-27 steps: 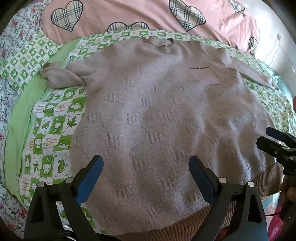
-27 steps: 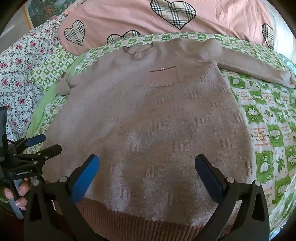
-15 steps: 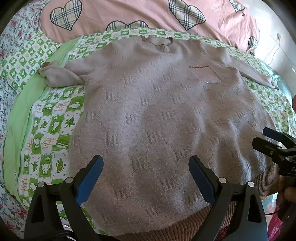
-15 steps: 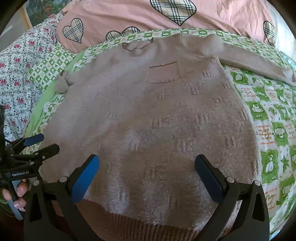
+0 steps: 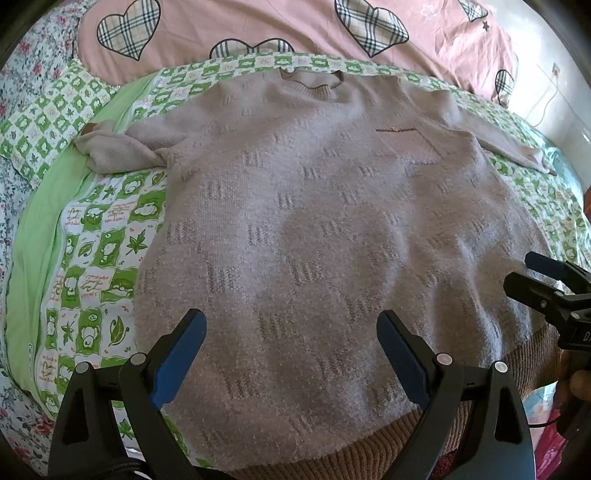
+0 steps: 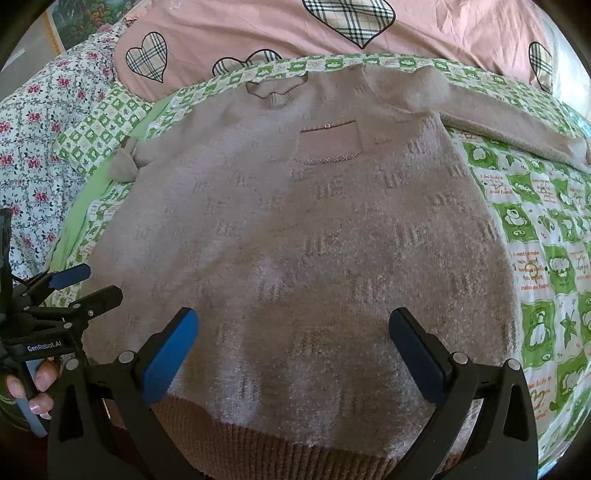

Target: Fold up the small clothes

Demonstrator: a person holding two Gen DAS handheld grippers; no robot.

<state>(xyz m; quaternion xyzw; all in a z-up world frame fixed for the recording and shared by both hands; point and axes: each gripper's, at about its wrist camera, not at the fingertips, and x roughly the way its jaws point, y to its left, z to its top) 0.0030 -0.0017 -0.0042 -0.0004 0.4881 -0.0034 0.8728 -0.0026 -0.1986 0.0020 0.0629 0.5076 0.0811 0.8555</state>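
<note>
A beige knit sweater [image 5: 314, 206] [image 6: 314, 221] lies flat and face up on the bed, collar far, ribbed brown hem [image 5: 332, 458] [image 6: 295, 446] nearest me. Its left sleeve [image 5: 118, 151] is bunched short; the right sleeve [image 6: 509, 125] stretches out sideways. My left gripper [image 5: 291, 350] hovers open above the lower left part of the body, nothing between its blue pads. Over the lower middle of the sweater my right gripper [image 6: 293, 347] is open too and holds nothing. Each gripper also shows at the edge of the other's view: right gripper [image 5: 543, 277], left gripper [image 6: 88, 284].
The sweater rests on a green-and-white checked sheet [image 5: 96, 258] [image 6: 546, 258]. A pink quilt with plaid hearts [image 5: 295, 29] lies beyond the collar, and floral bedding [image 6: 33, 147] to the left. A person's fingers [image 6: 37, 384] grip the left tool's handle.
Both grippers have crept slightly forward over the sweater, so the collar sits a little higher in the views. The jaws stay wide and the sweater has not moved.
</note>
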